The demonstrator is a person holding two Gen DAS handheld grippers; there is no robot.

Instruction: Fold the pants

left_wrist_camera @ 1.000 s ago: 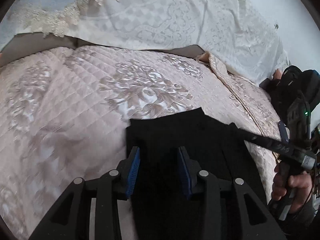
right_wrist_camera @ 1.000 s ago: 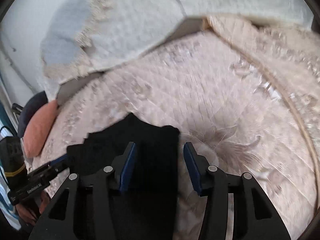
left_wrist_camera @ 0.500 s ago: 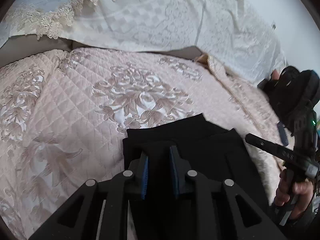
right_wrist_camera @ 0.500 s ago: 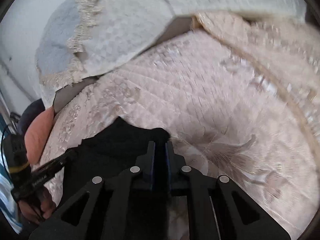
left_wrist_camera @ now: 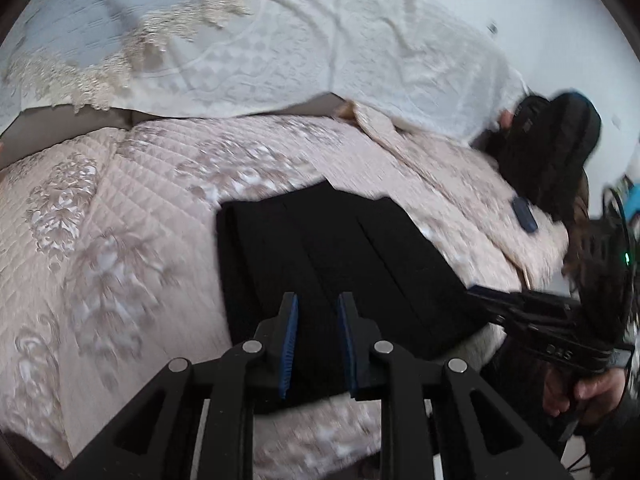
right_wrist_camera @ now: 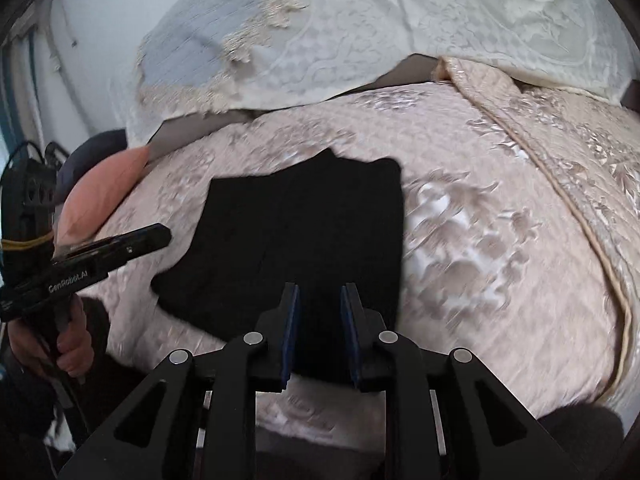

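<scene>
Black pants lie folded into a flat rectangle on the quilted pink bedspread, frame centre. Left claw at 6 o'clock, pads narrowly parted, gripping nothing, over the near hem. Right claw likewise narrowly parted and empty. White lace pillows at 12 o'clock.

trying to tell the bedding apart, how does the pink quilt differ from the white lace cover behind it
The pink quilt is pale pink, stitched in a diamond grid with shiny floral motifs; the white lace cover is off-white with raised patterning and a frilly lace edge. The quilt lies flat and carries the folded black pants; the cover rises behind it, with nothing seen resting on it. Both are patterned bed textiles.
</scene>
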